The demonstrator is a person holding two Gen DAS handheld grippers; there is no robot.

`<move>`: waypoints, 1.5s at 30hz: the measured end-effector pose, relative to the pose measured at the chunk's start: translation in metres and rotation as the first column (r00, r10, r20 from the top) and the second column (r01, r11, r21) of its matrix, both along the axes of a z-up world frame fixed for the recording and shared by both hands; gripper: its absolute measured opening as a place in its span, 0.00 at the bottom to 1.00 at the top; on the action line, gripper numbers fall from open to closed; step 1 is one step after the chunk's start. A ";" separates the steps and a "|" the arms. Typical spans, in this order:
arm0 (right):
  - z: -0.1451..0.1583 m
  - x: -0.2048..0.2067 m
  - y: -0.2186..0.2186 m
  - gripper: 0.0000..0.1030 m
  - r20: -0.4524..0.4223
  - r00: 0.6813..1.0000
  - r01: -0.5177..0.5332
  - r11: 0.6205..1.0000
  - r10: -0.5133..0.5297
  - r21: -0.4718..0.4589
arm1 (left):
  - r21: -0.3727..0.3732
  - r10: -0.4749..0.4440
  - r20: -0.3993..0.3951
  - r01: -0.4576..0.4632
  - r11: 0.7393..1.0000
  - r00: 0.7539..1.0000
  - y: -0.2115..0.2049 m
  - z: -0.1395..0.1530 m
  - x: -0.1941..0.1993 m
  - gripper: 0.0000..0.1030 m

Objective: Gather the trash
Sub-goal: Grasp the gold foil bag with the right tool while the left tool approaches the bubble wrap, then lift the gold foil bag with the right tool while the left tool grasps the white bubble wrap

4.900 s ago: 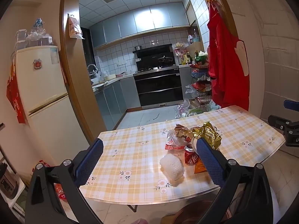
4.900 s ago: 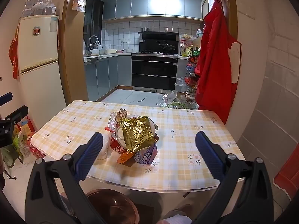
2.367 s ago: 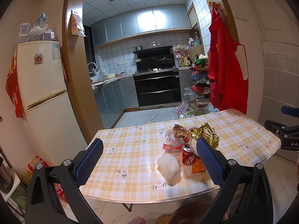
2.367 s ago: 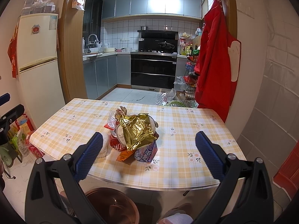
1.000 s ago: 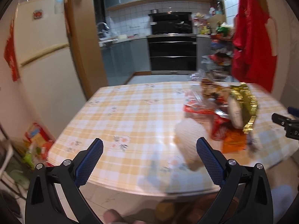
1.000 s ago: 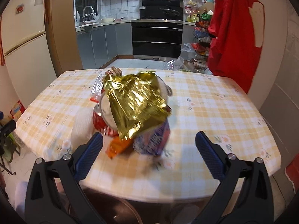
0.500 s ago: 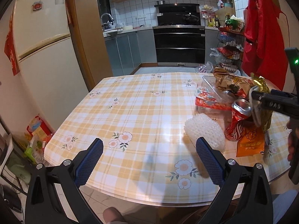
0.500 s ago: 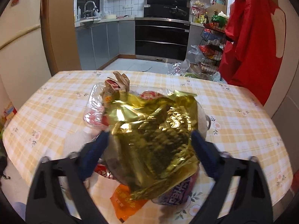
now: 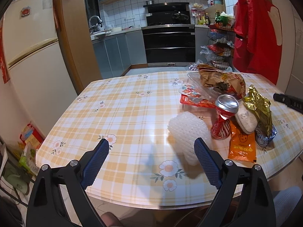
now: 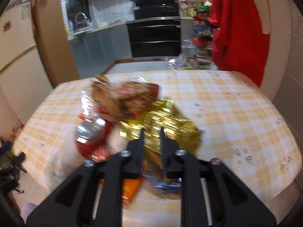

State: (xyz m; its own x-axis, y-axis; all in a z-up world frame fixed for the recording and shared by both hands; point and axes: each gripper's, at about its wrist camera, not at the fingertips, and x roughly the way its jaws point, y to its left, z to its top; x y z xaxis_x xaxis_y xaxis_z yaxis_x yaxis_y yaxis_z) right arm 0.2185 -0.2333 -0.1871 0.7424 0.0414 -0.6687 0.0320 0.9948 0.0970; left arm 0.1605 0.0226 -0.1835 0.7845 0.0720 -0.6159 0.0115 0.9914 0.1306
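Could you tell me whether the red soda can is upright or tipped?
Tipped: the red soda can leans with its silver top tilted left.

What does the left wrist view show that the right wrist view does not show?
Only the left wrist view shows the white foam net and the left gripper, its fingers closing with nothing between them. Only the right wrist view shows the right gripper closing on the gold wrapper. Both show the red can, the orange packet and the checked table.

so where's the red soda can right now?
Left wrist view: red soda can stands tilted on the table, right of centre, between the white foam net and the gold foil wrapper.
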 end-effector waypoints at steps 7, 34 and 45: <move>-0.033 0.000 -0.005 0.75 -0.051 0.996 -0.075 0.995 0.071 -0.069 | -0.002 -0.006 -0.026 0.006 1.000 1.000 -0.009 -0.010 0.005 0.87; -0.031 0.020 -0.008 0.52 -0.043 0.977 -0.211 0.977 0.211 -0.003 | -0.015 -0.051 -0.074 0.050 0.999 0.996 -0.027 -0.030 0.018 0.83; -0.022 -0.022 -0.023 0.52 0.024 0.990 -0.139 0.989 0.138 0.040 | -0.122 -0.070 -0.158 0.051 0.991 0.985 -0.034 -0.050 0.047 0.83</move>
